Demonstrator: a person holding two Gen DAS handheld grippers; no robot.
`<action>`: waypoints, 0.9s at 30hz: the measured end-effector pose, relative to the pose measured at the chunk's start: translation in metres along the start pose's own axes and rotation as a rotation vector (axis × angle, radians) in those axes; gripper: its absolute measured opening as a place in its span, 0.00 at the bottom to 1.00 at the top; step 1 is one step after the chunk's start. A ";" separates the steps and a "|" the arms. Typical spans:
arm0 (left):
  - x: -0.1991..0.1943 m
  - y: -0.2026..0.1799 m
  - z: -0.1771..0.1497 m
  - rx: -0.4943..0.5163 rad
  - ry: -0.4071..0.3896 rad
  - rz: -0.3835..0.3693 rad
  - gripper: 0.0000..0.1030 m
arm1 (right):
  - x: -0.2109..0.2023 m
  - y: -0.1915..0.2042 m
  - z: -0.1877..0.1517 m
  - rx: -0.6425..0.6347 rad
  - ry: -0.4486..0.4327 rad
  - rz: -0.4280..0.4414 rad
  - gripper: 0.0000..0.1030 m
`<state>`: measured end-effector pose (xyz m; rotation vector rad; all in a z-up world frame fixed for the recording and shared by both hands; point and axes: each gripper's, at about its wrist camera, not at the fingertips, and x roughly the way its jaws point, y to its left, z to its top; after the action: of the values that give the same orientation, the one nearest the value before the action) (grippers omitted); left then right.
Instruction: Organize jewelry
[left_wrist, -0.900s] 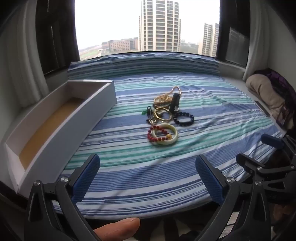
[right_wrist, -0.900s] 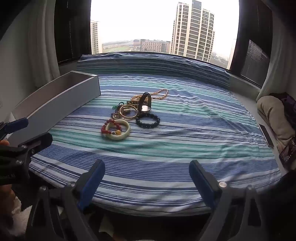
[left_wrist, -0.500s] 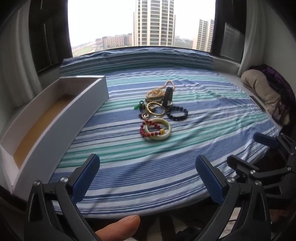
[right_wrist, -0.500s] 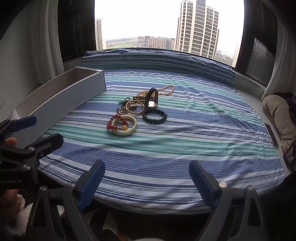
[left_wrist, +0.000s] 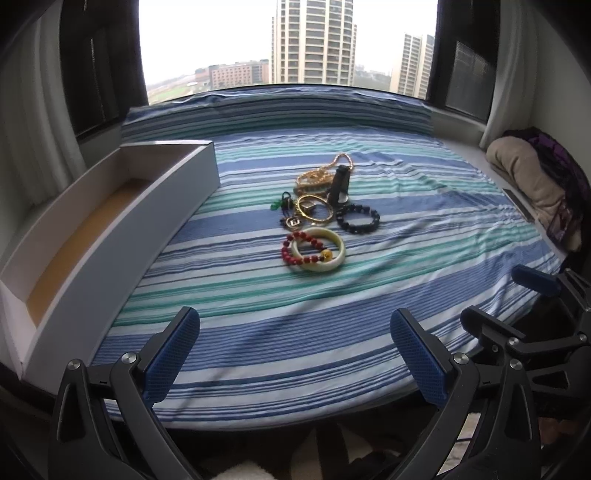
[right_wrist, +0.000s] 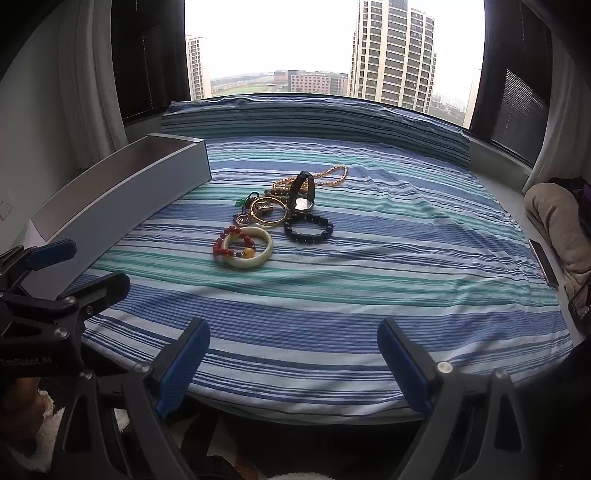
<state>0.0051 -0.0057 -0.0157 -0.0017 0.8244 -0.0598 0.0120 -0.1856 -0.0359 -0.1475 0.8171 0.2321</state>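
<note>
A heap of jewelry lies mid-bed: a cream bangle (left_wrist: 334, 261) (right_wrist: 264, 254) with a red bead bracelet (left_wrist: 286, 252) (right_wrist: 221, 246) across it, a black bead bracelet (left_wrist: 358, 219) (right_wrist: 308, 229), a gold bangle (left_wrist: 314, 210) (right_wrist: 269, 213), a black watch (left_wrist: 339, 184) (right_wrist: 303, 192), and a gold chain (left_wrist: 325, 173) (right_wrist: 332, 171). A long white open box (left_wrist: 110, 229) (right_wrist: 118, 199) stands at the left. My left gripper (left_wrist: 293, 354) and right gripper (right_wrist: 293, 363) are both open and empty at the bed's near edge, well short of the jewelry.
The striped bedsheet (left_wrist: 332, 314) covers the surface up to a window ledge. A beige and purple bundle (left_wrist: 532, 184) (right_wrist: 554, 218) lies at the right, with a dark flat item (right_wrist: 543, 262) beside it. Each gripper shows in the other's view, the right one (left_wrist: 535, 306) and the left one (right_wrist: 55, 280).
Both grippers have moved slightly forward toward the bed; the jewelry looks a little nearer. The thumb under the left gripper is out of view. Nothing on the bed moved.
</note>
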 end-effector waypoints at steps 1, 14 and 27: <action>0.000 0.000 0.000 -0.001 0.001 0.000 1.00 | 0.000 0.000 0.000 0.000 -0.001 0.001 0.91; 0.004 0.000 -0.001 -0.003 0.013 0.001 0.99 | 0.001 -0.002 -0.002 0.011 -0.001 0.003 0.91; 0.006 0.000 -0.002 -0.010 0.026 0.003 0.99 | 0.000 -0.001 -0.003 0.012 -0.001 0.009 0.91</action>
<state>0.0080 -0.0056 -0.0216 -0.0095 0.8506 -0.0531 0.0107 -0.1871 -0.0379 -0.1330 0.8178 0.2354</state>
